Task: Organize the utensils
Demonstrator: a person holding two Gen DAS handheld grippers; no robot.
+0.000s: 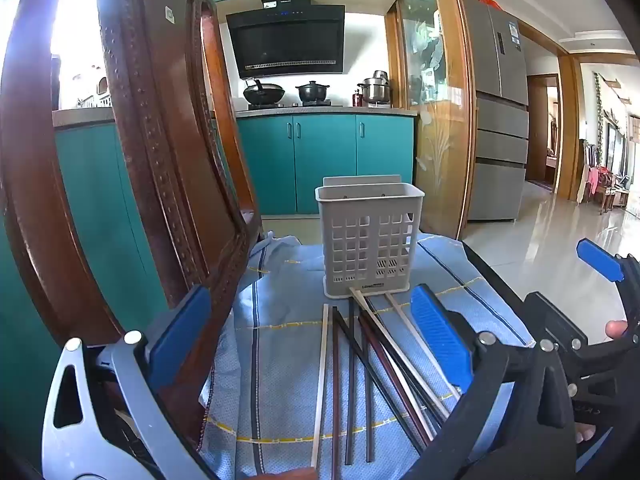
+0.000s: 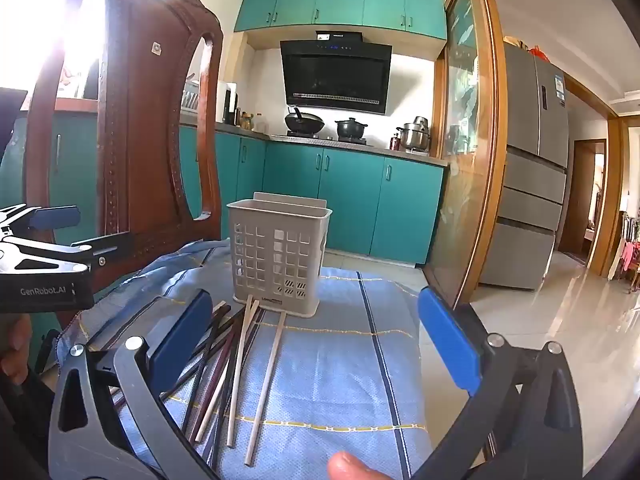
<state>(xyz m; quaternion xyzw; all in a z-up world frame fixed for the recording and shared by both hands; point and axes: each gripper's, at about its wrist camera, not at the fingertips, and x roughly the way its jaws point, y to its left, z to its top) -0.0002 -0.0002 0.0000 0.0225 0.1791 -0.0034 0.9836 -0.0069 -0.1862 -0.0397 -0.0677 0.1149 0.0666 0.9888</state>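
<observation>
**A:** How much room is there around the chopsticks [image 1: 372,364]?

**B:** Plenty to the right; the blue cloth [image 2: 340,360] lies bare there up to its striped edge, then glossy floor tiles [image 2: 560,340]. On the left, the carved wooden chair back [image 1: 160,160] stands close, right beside the left gripper [image 1: 312,344].

**A:** And the tongs?

**B:** Both are spread wide with nothing between the pads; the left gripper hangs over the chopsticks, the right gripper [image 2: 316,344] over bare cloth, with the sticks by its left pad.

**A:** The sticks themselves?

**B:** Thin straight rods, some pale, some dark or reddish (a loose, overlapping fan); their far tips reach the foot of the basket [image 1: 370,236].

**A:** What is the basket like?

**B:** Grey plastic, rectangular, upright, with a square-holed lattice front; it stands near the cloth's far edge, with teal cabinets [image 1: 324,160] behind.
</observation>
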